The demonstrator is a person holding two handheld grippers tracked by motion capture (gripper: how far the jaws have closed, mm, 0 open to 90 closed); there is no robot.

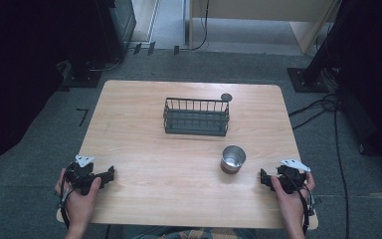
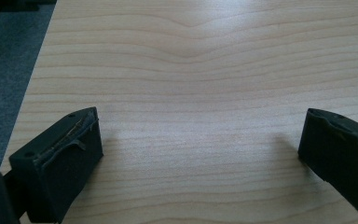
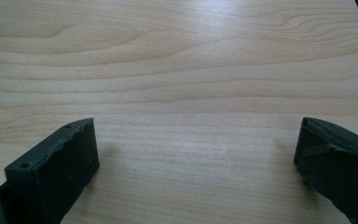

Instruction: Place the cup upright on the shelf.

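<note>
The person's forearms are cut off by the bottom edge of the high view, so just the hands and grippers are seen on the near part of the wooden table [image 1: 144, 164]. The left gripper [image 1: 110, 174] lies at the near left corner and the right gripper [image 1: 262, 178] at the near right, both low on the tabletop and pointing inward. In each gripper view the two black jaws stand wide apart with bare wood grain between them, gripping nothing. A dark wire basket [image 1: 196, 116] sits in the far middle of the table; what may lie on its floor is hard to make out through the bars. Just behind its right far corner is a small round dark thing [image 1: 226, 97], too small to identify. A shiny metal cup [image 1: 233, 159] stands upright near the right gripper, in front of the basket and apart from it; a grey sliver at the left edge of the right gripper view may be its side. No brand, label or writing can be read anywhere.
</note>
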